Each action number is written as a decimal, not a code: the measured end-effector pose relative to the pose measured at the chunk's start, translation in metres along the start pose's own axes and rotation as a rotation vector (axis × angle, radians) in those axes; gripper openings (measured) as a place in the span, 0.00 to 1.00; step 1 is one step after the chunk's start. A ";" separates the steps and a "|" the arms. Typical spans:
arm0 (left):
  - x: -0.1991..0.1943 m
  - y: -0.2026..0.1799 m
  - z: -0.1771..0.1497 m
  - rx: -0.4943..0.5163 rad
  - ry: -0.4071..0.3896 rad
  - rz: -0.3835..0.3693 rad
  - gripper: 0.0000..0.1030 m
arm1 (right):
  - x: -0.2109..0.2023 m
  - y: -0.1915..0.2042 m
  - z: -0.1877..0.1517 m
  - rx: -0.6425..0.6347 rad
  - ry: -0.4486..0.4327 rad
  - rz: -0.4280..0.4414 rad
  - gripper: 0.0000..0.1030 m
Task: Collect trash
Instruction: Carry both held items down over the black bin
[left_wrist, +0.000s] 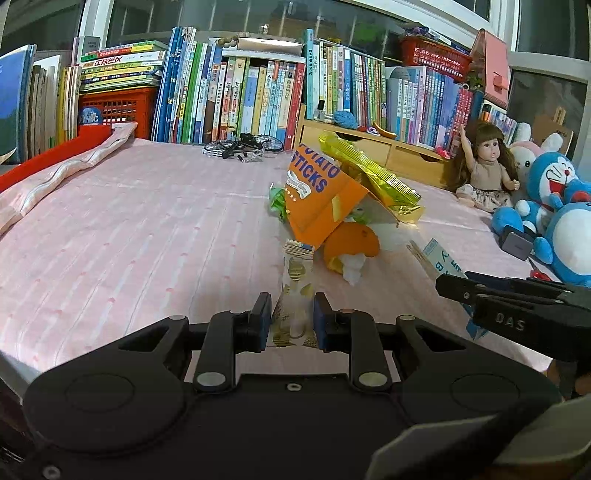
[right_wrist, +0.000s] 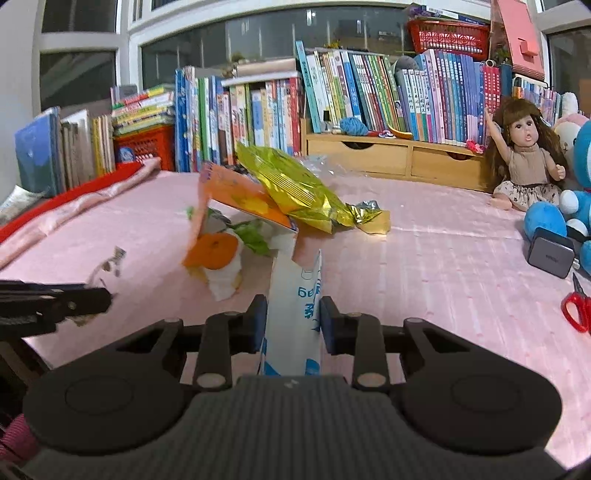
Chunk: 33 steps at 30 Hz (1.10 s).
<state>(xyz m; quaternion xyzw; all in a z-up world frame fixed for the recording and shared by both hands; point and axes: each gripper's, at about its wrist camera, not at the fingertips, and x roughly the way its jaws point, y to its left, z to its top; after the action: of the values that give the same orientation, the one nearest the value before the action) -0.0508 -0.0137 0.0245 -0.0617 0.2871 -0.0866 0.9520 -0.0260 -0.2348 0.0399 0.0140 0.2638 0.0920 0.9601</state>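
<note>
A trash pile lies mid-bed: an orange "Potato Sticks" box (left_wrist: 321, 192) (right_wrist: 236, 195), a yellow foil bag (left_wrist: 373, 173) (right_wrist: 299, 188), orange peel (left_wrist: 352, 242) (right_wrist: 214, 251), white tissue (left_wrist: 352, 267) (right_wrist: 225, 280) and green scraps (right_wrist: 253, 236). My left gripper (left_wrist: 291, 317) is shut on a slim clear-and-gold snack wrapper (left_wrist: 295, 288), just short of the pile. My right gripper (right_wrist: 293, 321) is shut on a white-and-blue paper packet (right_wrist: 295, 314) (left_wrist: 441, 258), also near the pile. Each gripper shows at the edge of the other's view.
The pink bedsheet (left_wrist: 129, 236) spreads left and front. Books (left_wrist: 240, 92) line the back beside a wooden drawer unit (right_wrist: 388, 155). At the right are a doll (right_wrist: 524, 158), blue plush toys (left_wrist: 554, 206), a grey charger (right_wrist: 550, 251) and red scissors (right_wrist: 576, 310). A toy bicycle (left_wrist: 243, 146) lies at the back.
</note>
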 end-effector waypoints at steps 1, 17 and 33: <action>-0.002 0.000 -0.001 -0.001 0.002 -0.006 0.22 | -0.005 0.001 -0.001 0.004 -0.005 0.012 0.34; -0.055 -0.001 -0.046 -0.006 0.092 -0.057 0.22 | -0.082 0.020 -0.048 0.056 -0.029 0.140 0.34; -0.046 0.008 -0.119 -0.023 0.386 -0.081 0.22 | -0.071 0.017 -0.133 0.219 0.337 0.180 0.35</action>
<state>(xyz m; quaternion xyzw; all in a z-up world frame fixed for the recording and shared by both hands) -0.1536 -0.0052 -0.0510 -0.0661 0.4625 -0.1317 0.8743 -0.1559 -0.2336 -0.0373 0.1261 0.4267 0.1491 0.8831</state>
